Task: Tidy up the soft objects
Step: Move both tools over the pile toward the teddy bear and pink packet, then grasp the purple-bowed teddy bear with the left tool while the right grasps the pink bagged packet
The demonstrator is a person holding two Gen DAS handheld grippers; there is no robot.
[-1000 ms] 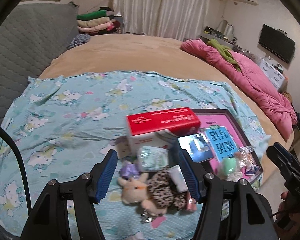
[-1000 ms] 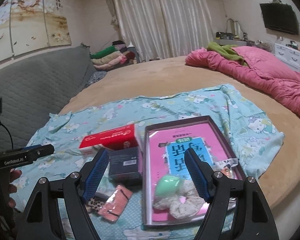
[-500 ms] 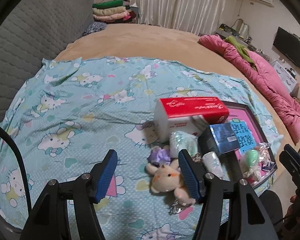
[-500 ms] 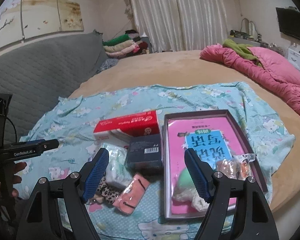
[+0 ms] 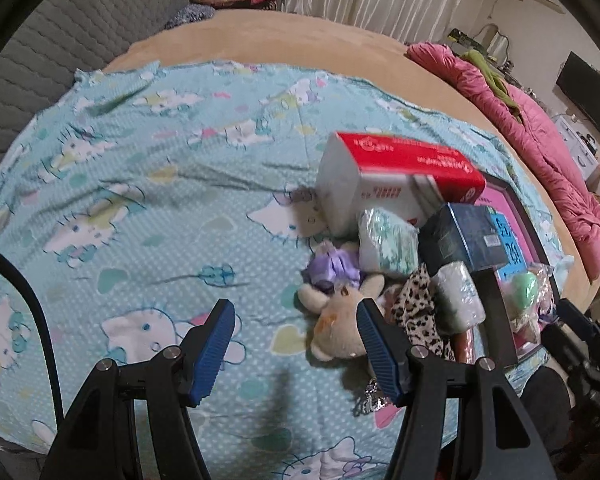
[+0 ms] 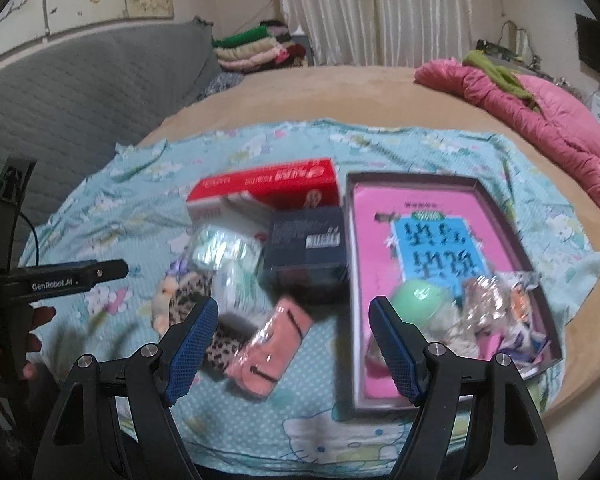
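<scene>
Just in front of the red tissue box (image 5: 400,176) on the bed's blue cartoon sheet (image 5: 148,184) lies the heap of soft things: a plush bear (image 5: 336,320), a purple scrunchie (image 5: 332,268) and a leopard-print cloth (image 5: 416,300). Both the left gripper (image 5: 296,348) and the right gripper (image 6: 292,348) stand wide apart, holding nothing. Right of the box sits the pink tray (image 6: 380,248).

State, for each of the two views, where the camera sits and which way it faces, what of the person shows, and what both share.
Left wrist: on the left hand-held gripper, angled down at the plush toy on the blue sheet; no hand visible.
Right wrist: on the right hand-held gripper, facing the pink-lined tray; the person's left hand shows.
Shared: red box, dark box.
</scene>
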